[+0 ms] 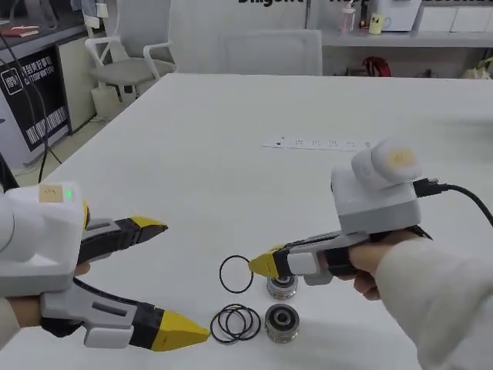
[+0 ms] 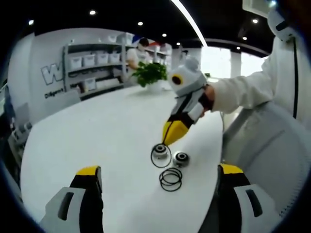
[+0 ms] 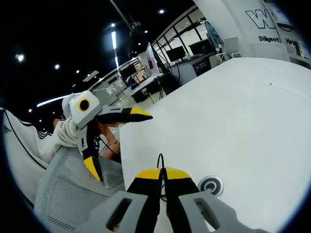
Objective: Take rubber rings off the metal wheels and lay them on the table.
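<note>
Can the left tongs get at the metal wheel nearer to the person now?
Probably yes. The left tongs are open and the nearer wheel stands free. The flat pile of rings lies between them and may need passing over. The right tongs, shut on a ring, are at the farther wheel.

One rubber ring [image 1: 220,274] is pinched; stacked rings [image 1: 212,324] lie beside metal wheels [image 1: 281,320].
</note>
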The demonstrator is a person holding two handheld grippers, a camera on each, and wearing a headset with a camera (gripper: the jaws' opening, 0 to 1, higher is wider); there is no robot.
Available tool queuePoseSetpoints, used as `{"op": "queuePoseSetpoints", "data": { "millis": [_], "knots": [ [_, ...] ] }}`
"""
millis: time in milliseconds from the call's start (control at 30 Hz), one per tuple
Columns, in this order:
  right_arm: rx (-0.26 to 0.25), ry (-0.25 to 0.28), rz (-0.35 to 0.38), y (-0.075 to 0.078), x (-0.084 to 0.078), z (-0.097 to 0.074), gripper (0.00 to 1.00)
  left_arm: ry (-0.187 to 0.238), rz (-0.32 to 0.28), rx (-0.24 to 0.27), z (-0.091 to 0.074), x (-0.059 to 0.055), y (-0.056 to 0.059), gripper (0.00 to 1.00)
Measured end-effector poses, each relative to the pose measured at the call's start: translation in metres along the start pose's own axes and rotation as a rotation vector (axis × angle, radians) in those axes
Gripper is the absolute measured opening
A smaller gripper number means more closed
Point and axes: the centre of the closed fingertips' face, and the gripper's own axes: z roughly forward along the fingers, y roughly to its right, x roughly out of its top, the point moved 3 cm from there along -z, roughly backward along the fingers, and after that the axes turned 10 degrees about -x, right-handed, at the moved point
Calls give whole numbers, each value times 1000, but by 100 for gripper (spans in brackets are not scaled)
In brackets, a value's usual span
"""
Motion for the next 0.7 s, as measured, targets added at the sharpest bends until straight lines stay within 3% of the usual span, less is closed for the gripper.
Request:
{"op": "queuePoseSetpoints", "data": {
  "millis": [700],
  "knots": [
    [44, -132, -5, -7, -32, 18, 0, 5, -5, -20, 1, -1, 4, 100]
  ]
}}
